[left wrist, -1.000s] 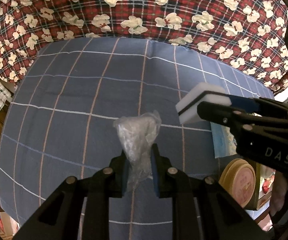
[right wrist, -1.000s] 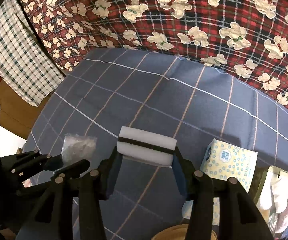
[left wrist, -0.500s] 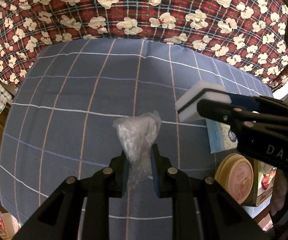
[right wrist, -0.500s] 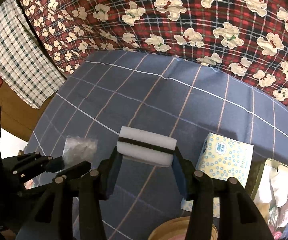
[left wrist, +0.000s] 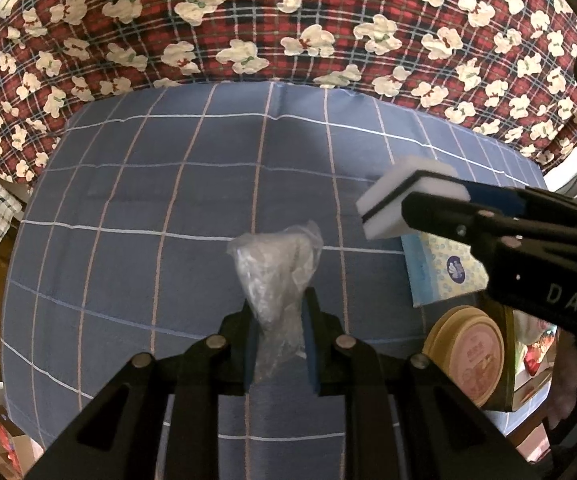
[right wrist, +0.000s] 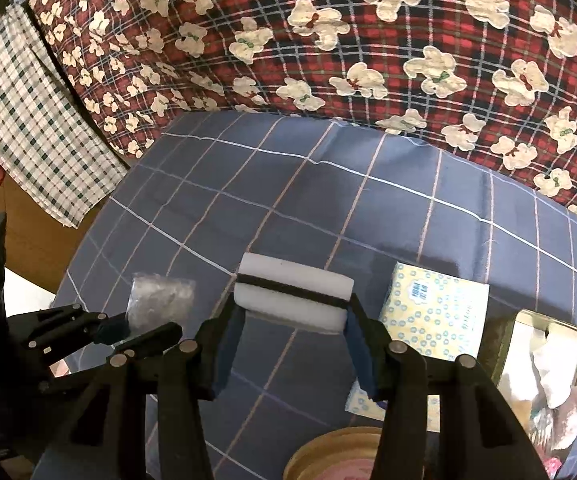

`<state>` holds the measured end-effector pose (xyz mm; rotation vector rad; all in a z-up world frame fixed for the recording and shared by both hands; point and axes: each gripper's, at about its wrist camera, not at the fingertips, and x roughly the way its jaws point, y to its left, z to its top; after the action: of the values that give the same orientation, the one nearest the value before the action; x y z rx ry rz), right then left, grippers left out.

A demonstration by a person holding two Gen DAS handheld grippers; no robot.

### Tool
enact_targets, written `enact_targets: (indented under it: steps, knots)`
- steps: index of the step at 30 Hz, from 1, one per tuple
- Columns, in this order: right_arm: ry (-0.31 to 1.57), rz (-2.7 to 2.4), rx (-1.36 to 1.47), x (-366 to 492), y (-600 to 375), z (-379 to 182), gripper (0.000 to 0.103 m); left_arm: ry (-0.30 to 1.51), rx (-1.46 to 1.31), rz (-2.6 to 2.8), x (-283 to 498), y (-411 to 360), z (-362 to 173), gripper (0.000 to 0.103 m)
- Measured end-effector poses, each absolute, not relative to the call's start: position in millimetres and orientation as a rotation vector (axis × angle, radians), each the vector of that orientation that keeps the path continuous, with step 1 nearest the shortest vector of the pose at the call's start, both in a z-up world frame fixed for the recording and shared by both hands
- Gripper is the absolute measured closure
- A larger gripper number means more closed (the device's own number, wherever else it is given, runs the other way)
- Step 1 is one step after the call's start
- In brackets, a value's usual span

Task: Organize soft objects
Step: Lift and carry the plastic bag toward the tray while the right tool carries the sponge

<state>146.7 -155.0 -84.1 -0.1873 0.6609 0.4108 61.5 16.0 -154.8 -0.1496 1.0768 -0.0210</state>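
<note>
Blue checked cloth (left wrist: pixel 176 208) covers the working surface, with a red plaid blanket printed with cream teddy bears (left wrist: pixel 288 20) bunched along its far edge and a green-and-white checked cloth (right wrist: pixel 28 120) hanging off to the left. Both claws are loaded and raised over the cloth. The left gripper (left wrist: pixel 278 312) is pressed nearly together, pinching a crumpled clear plastic bag (left wrist: pixel 276 264) whose top flares out above the pads; from the right wrist view the same bag (right wrist: pixel 158 300) shows low at the left. The right gripper (right wrist: pixel 290 320) stands about half spread, its blue pads clamped on the ends of a white sponge with a dark middle layer (right wrist: pixel 292 294). Over the last second neither grip has altered, and the bag has kept its shape between the pads. What has changed is the view (only slightly): the tissue box (right wrist: pixel 434 312) and the round gold tin (left wrist: pixel 464 352) now show more fully at the lower right, which suggests the right hand is drifting across the cloth. An open rectangular tin (right wrist: pixel 548 368) with pale soft pieces inside sits beside the tissue box. Judging by that, both soft items are mid-carry and neither is set down yet; the open tin looks a likely place for them, though I cannot be sure.
</note>
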Motion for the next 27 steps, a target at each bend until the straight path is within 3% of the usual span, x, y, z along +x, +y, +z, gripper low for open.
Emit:
enact_targets:
  steps: [27]
  knots:
    - [0.643, 0.347, -0.111, 137.4, -207.1, -81.1, 0.051, 1.079, -0.081, -0.108, 72.5, -31.6, -151.2, 0.085]
